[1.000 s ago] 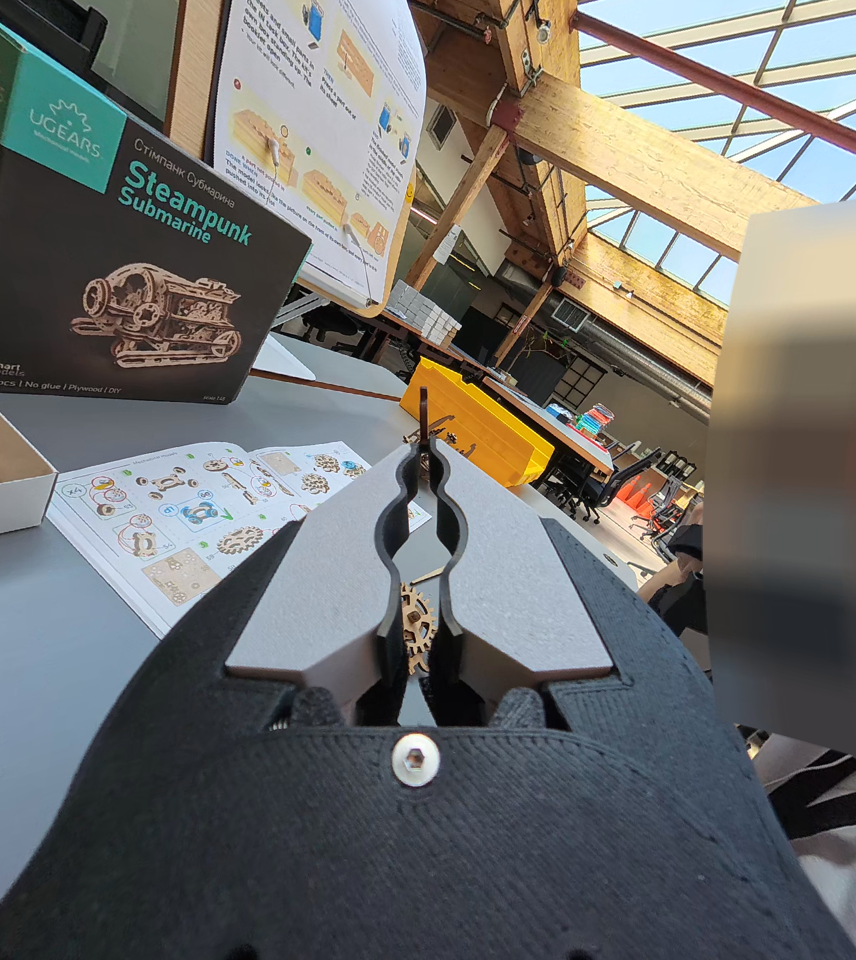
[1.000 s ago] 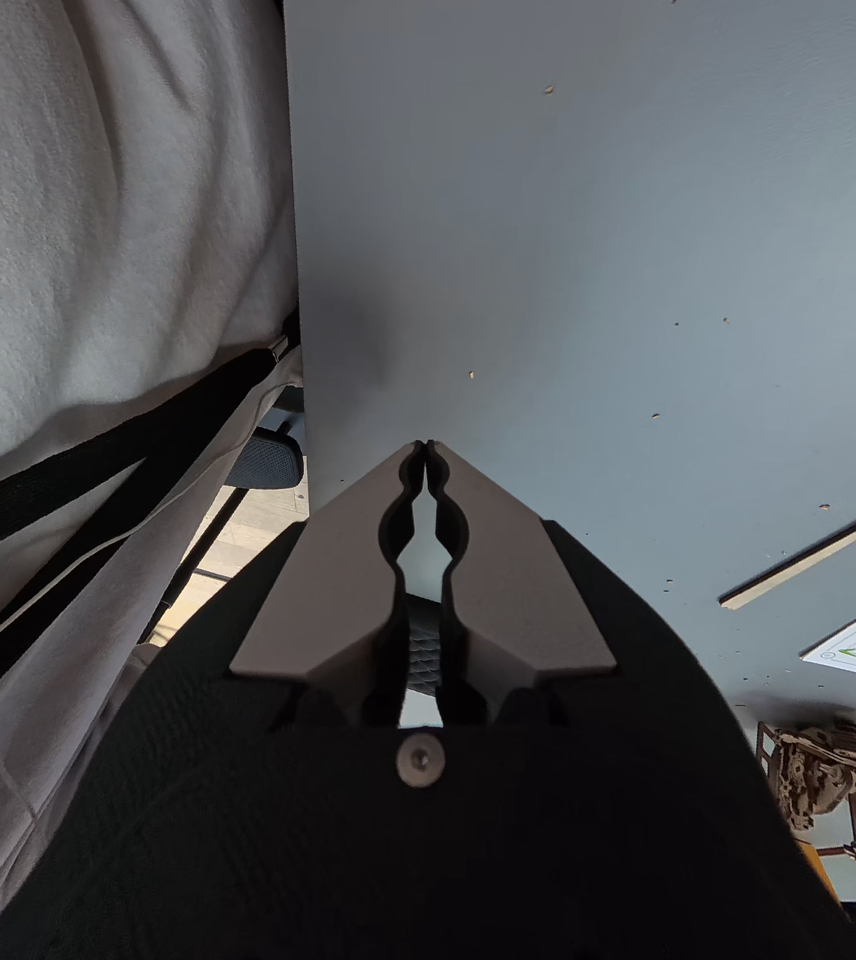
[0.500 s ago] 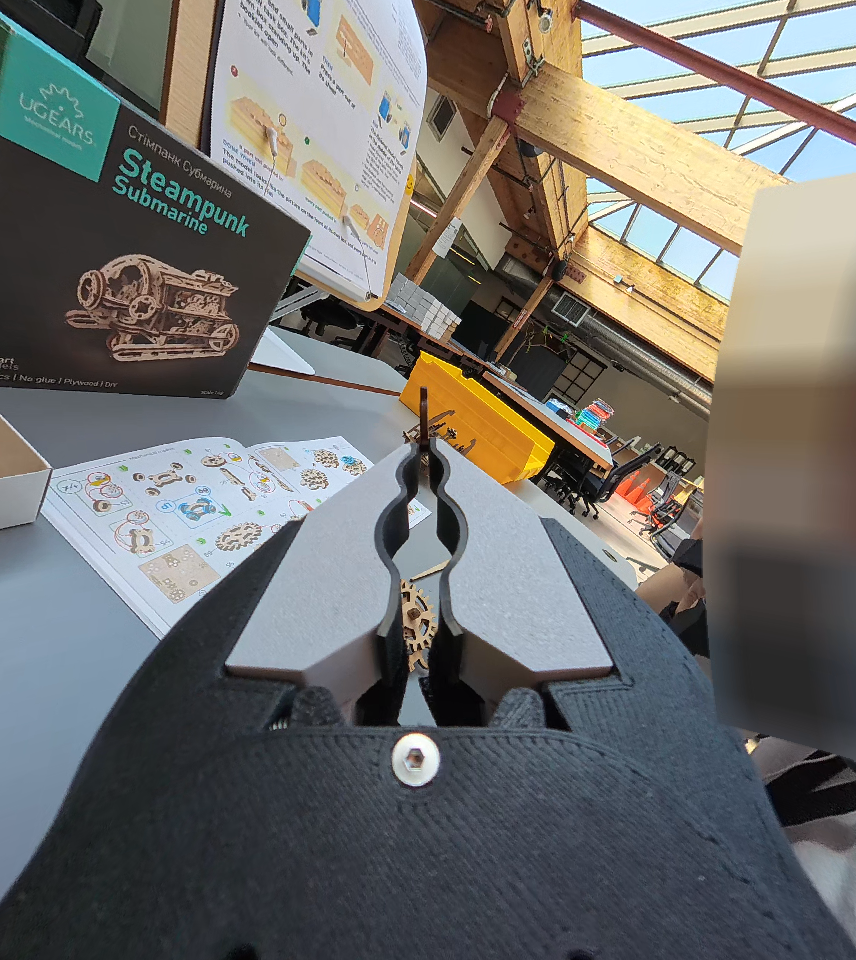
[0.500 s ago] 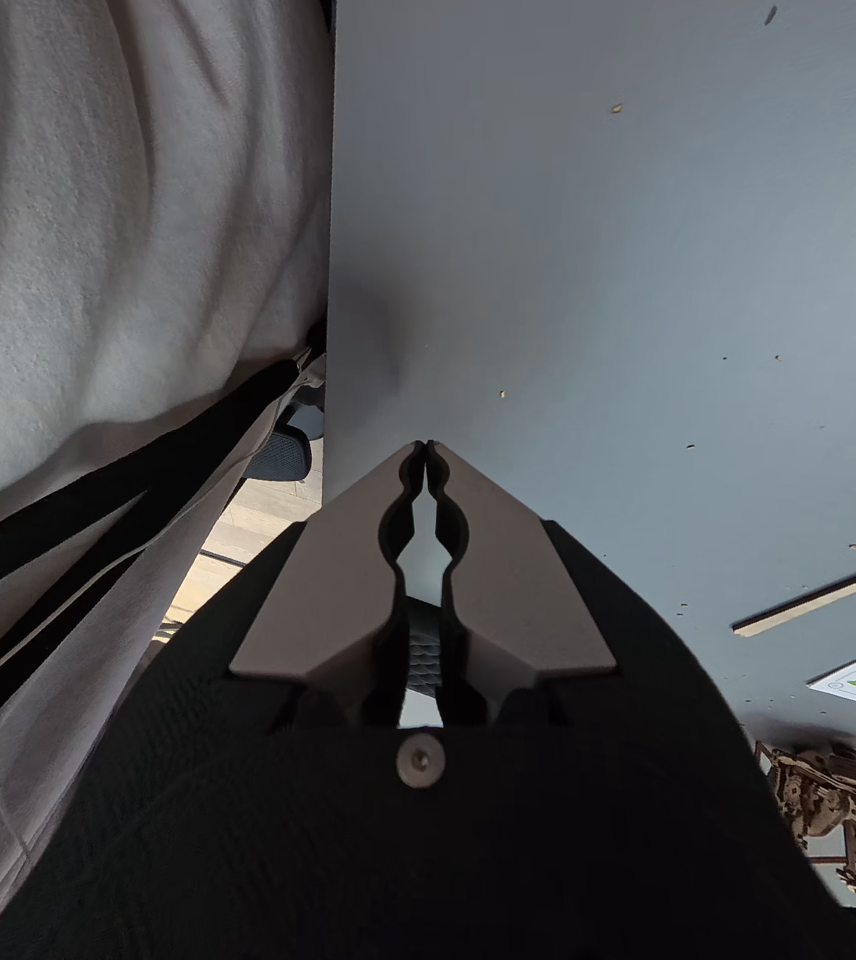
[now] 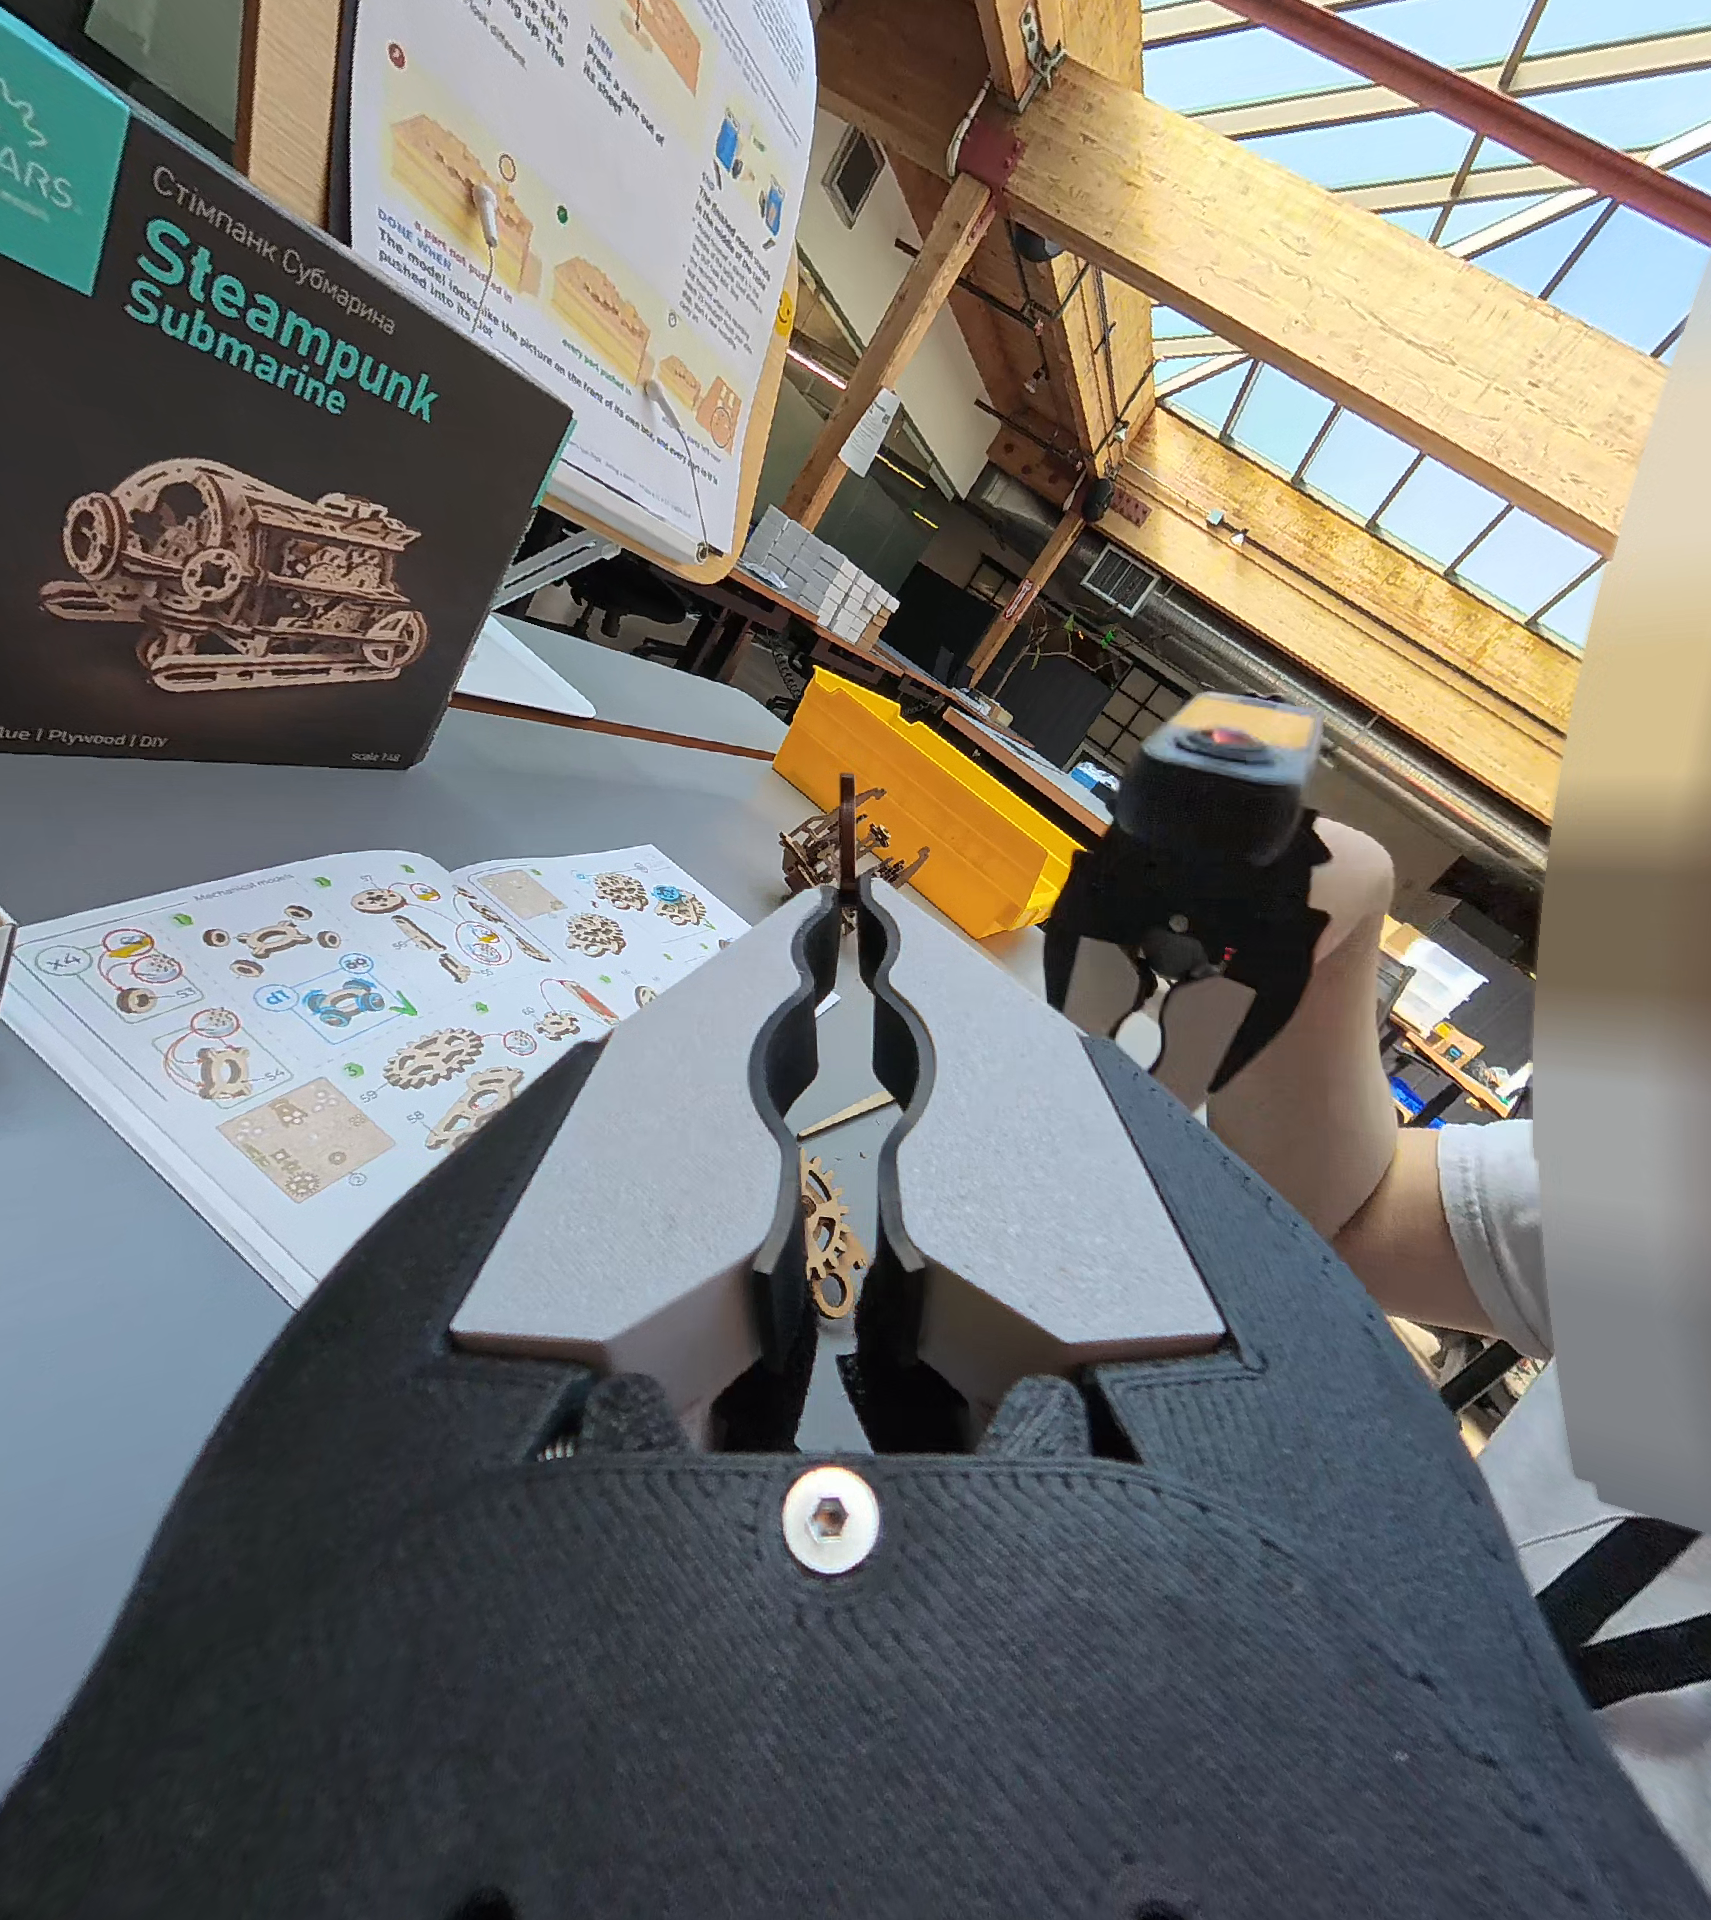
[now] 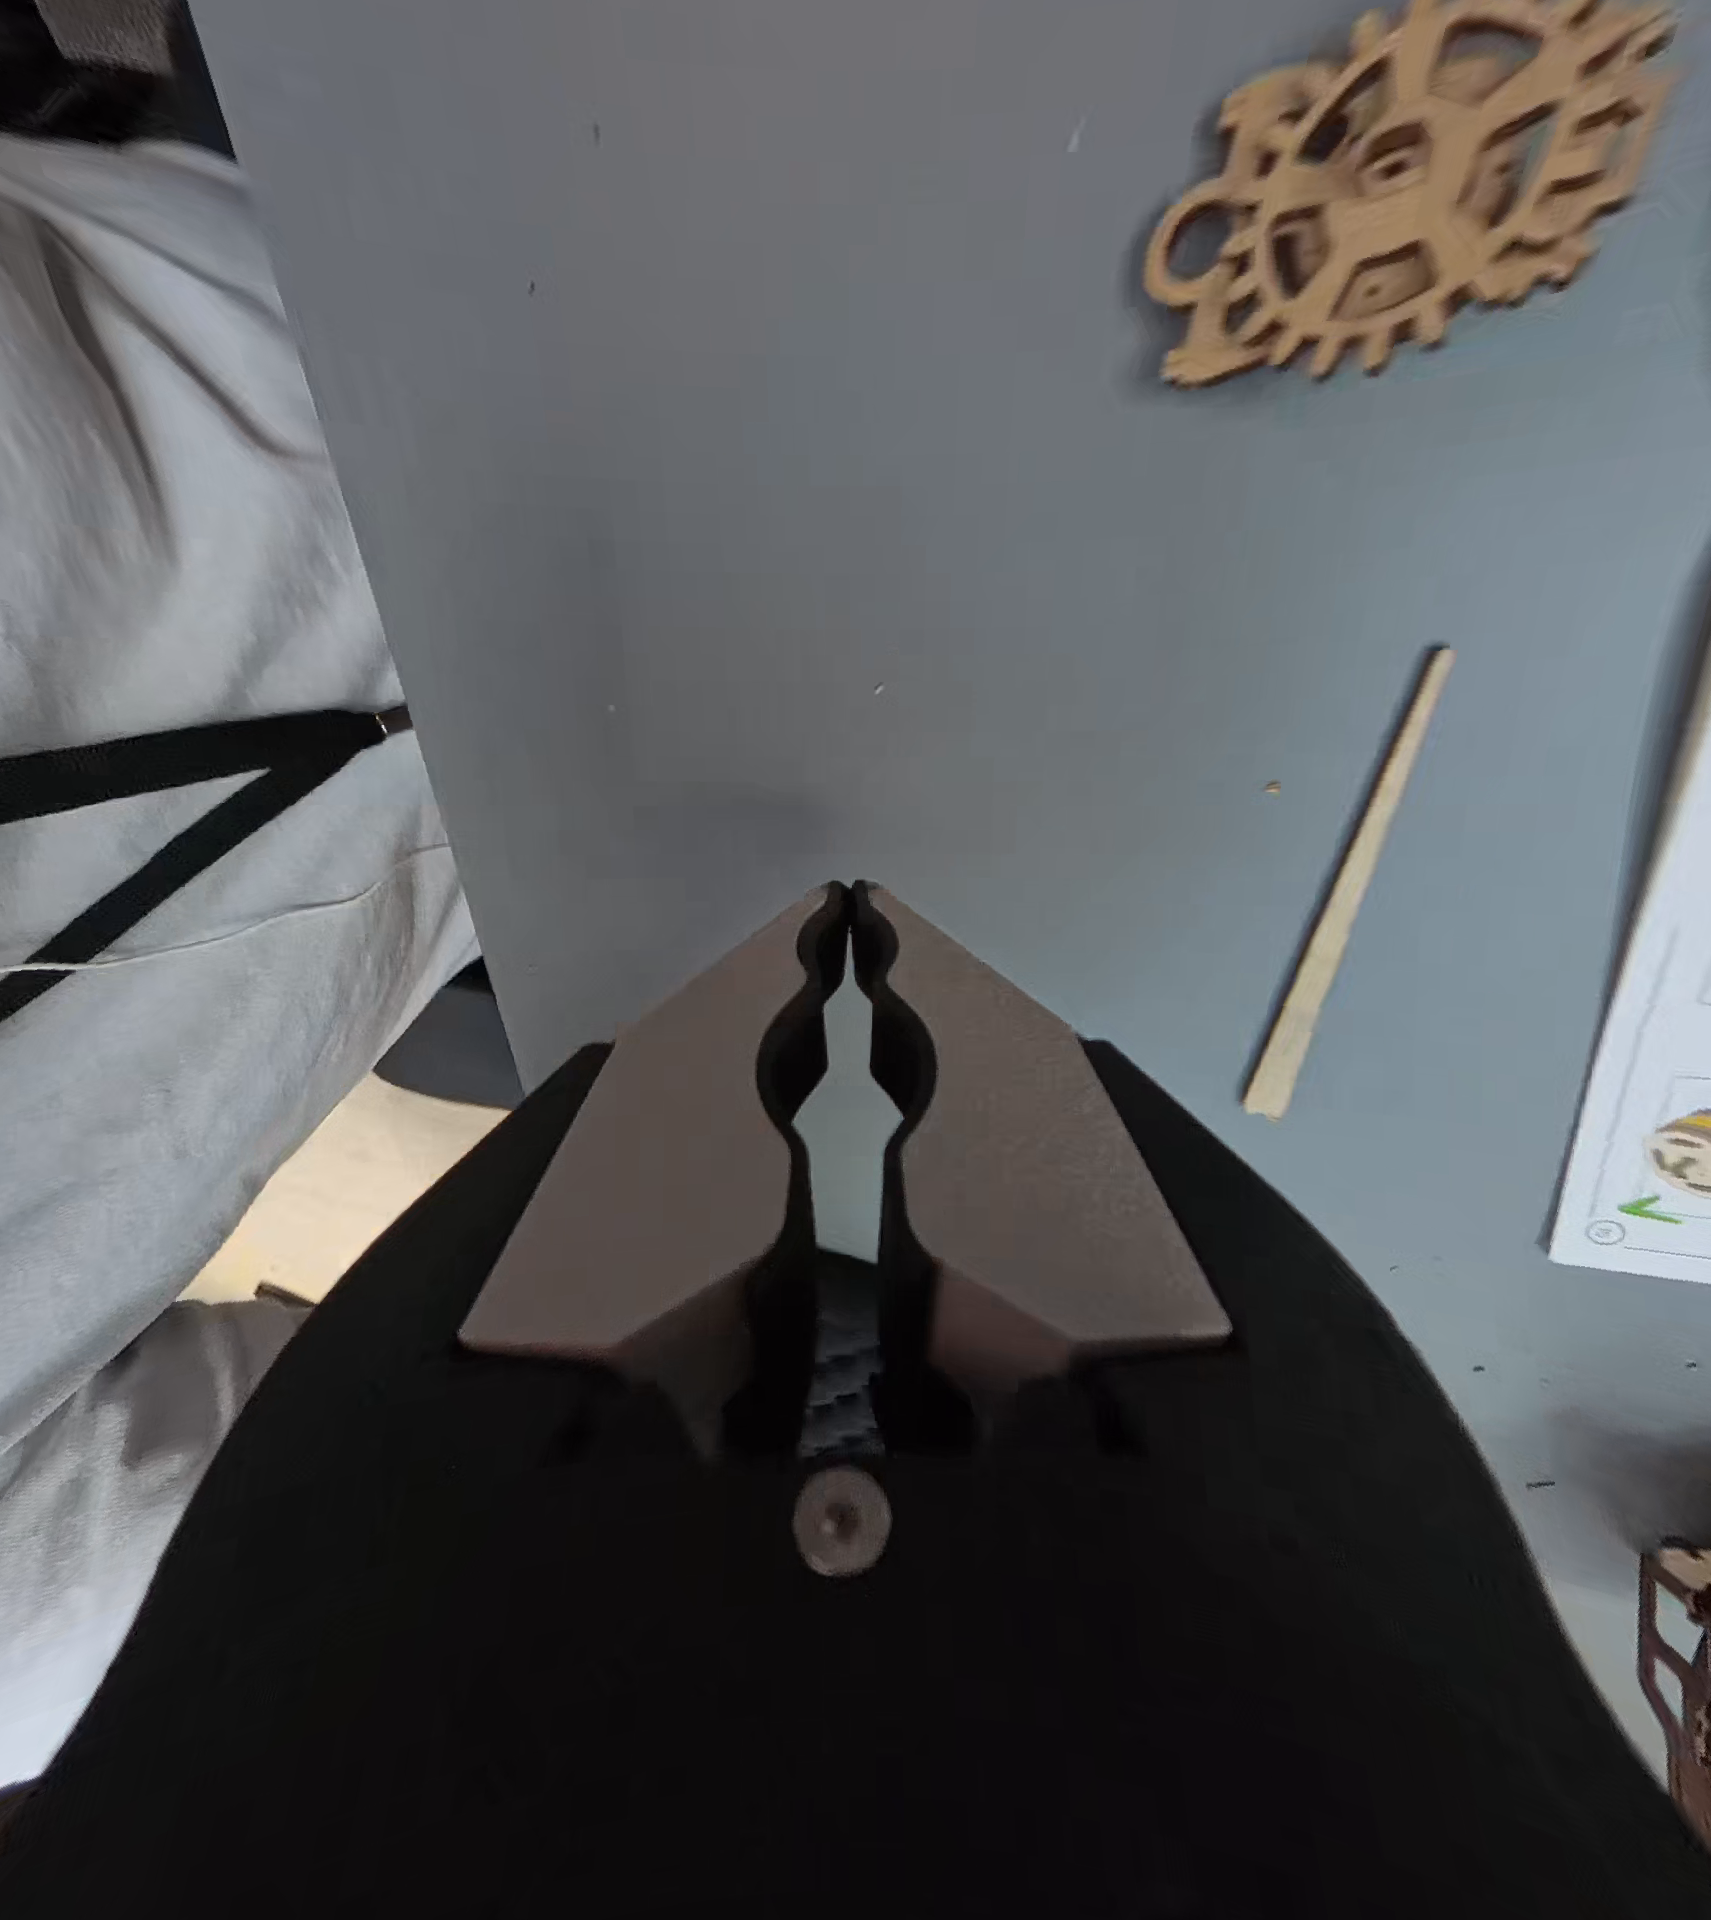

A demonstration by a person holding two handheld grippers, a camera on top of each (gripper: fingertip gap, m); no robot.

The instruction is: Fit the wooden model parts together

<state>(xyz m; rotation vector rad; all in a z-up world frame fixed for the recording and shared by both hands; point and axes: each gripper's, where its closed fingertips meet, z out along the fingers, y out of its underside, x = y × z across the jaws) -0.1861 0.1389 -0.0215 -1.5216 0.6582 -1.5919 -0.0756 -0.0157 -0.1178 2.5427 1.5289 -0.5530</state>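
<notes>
Plywood part [image 5: 847,831], thin, dark-edged, upright in left claw [image 5: 848,902].

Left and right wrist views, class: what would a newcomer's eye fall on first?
In the left wrist view, the left gripper is shut on a thin dark wooden model part standing up from its tips, with the big black model kit box behind on the left. In the right wrist view, a flat tan fretwork wooden piece lies on the grey table at upper right.

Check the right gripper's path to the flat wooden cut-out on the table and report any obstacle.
Nothing visible blocks it. Bare grey table lies between the shut right gripper and the flat wooden cut-out; the thin wooden strip lies off to the side.
</notes>
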